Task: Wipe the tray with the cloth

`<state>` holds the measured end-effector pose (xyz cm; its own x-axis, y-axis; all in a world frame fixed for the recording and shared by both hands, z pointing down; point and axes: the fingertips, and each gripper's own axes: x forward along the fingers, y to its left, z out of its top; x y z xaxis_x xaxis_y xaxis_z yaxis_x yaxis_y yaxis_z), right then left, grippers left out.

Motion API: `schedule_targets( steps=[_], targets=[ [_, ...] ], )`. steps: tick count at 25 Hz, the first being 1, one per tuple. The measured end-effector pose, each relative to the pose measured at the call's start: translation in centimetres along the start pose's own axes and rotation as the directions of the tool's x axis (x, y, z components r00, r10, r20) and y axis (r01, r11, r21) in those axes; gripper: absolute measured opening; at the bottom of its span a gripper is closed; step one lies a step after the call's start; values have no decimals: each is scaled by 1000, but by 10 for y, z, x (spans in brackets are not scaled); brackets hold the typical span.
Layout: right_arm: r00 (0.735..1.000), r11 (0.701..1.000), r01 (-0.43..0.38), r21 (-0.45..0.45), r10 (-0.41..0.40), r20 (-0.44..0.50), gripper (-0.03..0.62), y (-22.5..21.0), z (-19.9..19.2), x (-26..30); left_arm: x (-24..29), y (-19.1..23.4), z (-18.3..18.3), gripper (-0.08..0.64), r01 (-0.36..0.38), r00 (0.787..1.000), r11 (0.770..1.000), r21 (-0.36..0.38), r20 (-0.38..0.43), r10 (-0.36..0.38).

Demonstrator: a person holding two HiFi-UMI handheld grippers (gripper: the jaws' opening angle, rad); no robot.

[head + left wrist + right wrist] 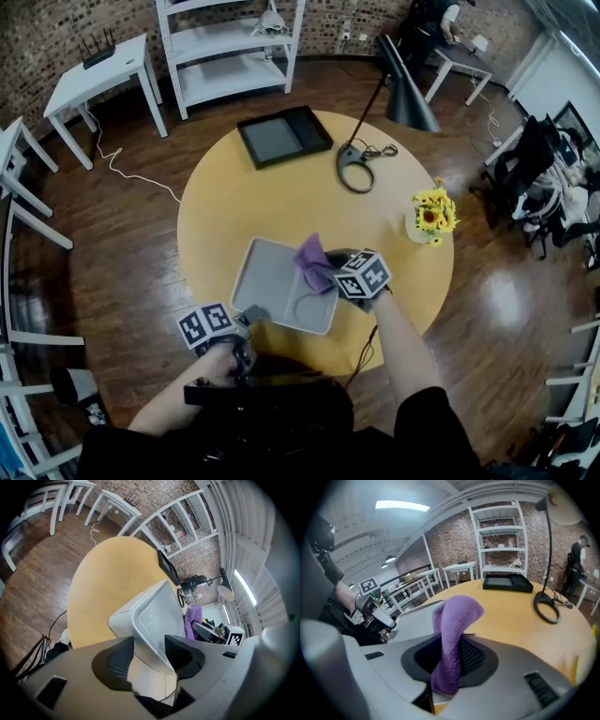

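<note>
A grey tray [272, 281] lies on the round yellow table [281, 197], near its front edge. A purple cloth [314, 261] stands up over the tray's right side, and my right gripper [339, 272] is shut on it. In the right gripper view the cloth [452, 630] rises from between the pads, with the tray [412, 620] just beyond. My left gripper [251, 317] is at the tray's near left corner. In the left gripper view that corner of the tray [154, 616] sits between the jaws of the left gripper [149, 648], and both pads touch its wall.
A black tray [284, 136] lies at the table's far side, beside a black lamp's base [356, 173]. A vase of yellow flowers [429, 217] stands at the right edge. White shelves [234, 47] and small white tables stand on the wooden floor beyond.
</note>
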<state>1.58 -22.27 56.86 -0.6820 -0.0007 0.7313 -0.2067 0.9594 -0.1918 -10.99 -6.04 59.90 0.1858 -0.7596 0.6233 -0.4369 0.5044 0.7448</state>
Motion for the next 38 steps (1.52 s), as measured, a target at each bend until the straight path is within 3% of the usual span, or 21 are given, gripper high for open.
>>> schedule_targets(
  steps=[3, 5, 10, 14, 16, 18, 20, 24, 27, 33, 38],
  targets=[
    [997, 998, -16, -65, 20, 72, 94, -15, 39, -1, -1, 0, 1, 210, -18, 997, 1000, 4, 75, 18],
    [996, 992, -56, -112, 64, 67, 94, -22, 58, 9, -1, -2, 0, 210, -44, 991, 999, 18, 128, 41],
    [974, 943, -223, -248, 203, -102, 94, -12, 91, 72, -1, -6, -5, 210, -180, 958, 977, 116, 246, 148],
    [977, 915, -181, -361, 126, -173, 94, -28, 124, 118, 0, -9, -2, 218, -235, 940, 962, 137, 286, 189],
    [945, 894, -270, -359, 174, -276, 94, -22, 114, 130, 0, -7, 1, 229, -232, 944, 965, 119, 266, 194],
    [884, 853, -411, -322, 287, -368, 94, 0, 99, 135, -3, -3, 3, 232, -222, 949, 971, 88, 247, 195],
    [835, 824, -502, -263, 384, -393, 94, 15, 95, 136, -7, 0, 3, 235, -214, 954, 974, 77, 232, 191],
    [745, 782, -619, -71, 556, -367, 92, 19, 99, 136, -11, 2, 6, 237, -215, 954, 973, 83, 230, 191],
    [690, 756, -652, 59, 625, -365, 92, 15, 84, 132, -12, 2, 3, 238, -216, 954, 974, 71, 230, 195],
    [665, 690, -664, 288, 721, -196, 89, 0, 62, 117, -16, 4, 6, 238, -216, 951, 975, 56, 236, 198],
    [672, 676, -656, 336, 726, -147, 89, -10, 38, 93, -20, 9, 7, 230, -224, 951, 974, 25, 225, 213]
  ],
)
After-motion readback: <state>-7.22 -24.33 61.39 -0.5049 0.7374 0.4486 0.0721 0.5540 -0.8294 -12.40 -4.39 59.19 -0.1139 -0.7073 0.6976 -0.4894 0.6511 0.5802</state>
